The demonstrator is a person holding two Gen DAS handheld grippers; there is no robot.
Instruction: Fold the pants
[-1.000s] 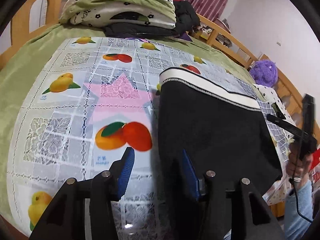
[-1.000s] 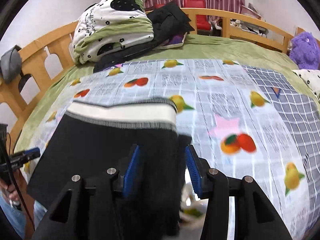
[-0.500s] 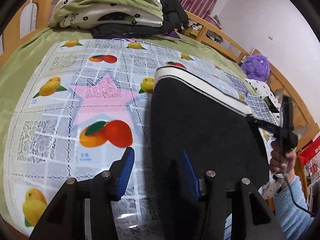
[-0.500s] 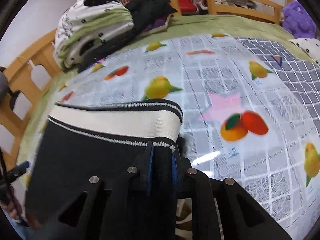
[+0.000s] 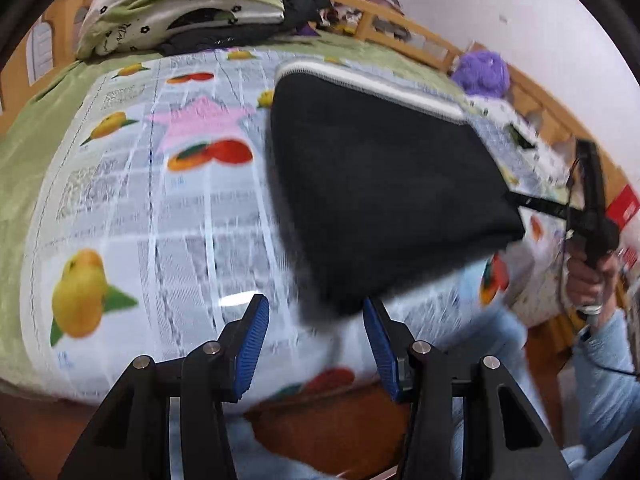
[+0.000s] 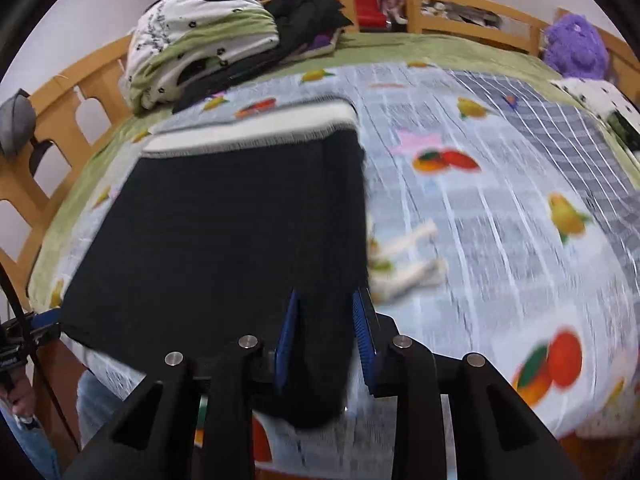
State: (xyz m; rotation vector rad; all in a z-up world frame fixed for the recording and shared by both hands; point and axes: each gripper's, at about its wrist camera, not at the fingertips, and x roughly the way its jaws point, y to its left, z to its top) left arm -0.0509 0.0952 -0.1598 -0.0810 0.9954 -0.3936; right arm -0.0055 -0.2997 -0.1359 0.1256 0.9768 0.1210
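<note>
The black pants [image 5: 380,184] with a white waistband [image 5: 384,94] lie folded on the fruit-print sheet, also seen in the right wrist view [image 6: 236,232]. My left gripper [image 5: 316,344] is open and empty just short of the pants' near corner. My right gripper [image 6: 326,340] stands partly open with the pants' near right corner between its blue pads [image 6: 287,340], not pinched. The right gripper also shows in the left wrist view [image 5: 520,200] at the pants' right corner. White drawstrings [image 6: 404,264] lie beside the pants.
A folded quilt [image 6: 200,40] and dark clothes [image 6: 308,12] are piled at the far end of the bed. A purple plush toy [image 6: 576,48] sits at the far right. A wooden bed rail [image 6: 440,4] runs around the bed.
My right gripper was shut on the pants' corner half a second ago and has opened. Both grippers have pulled back toward the near bed edge. The pants lie farther from the cameras.
</note>
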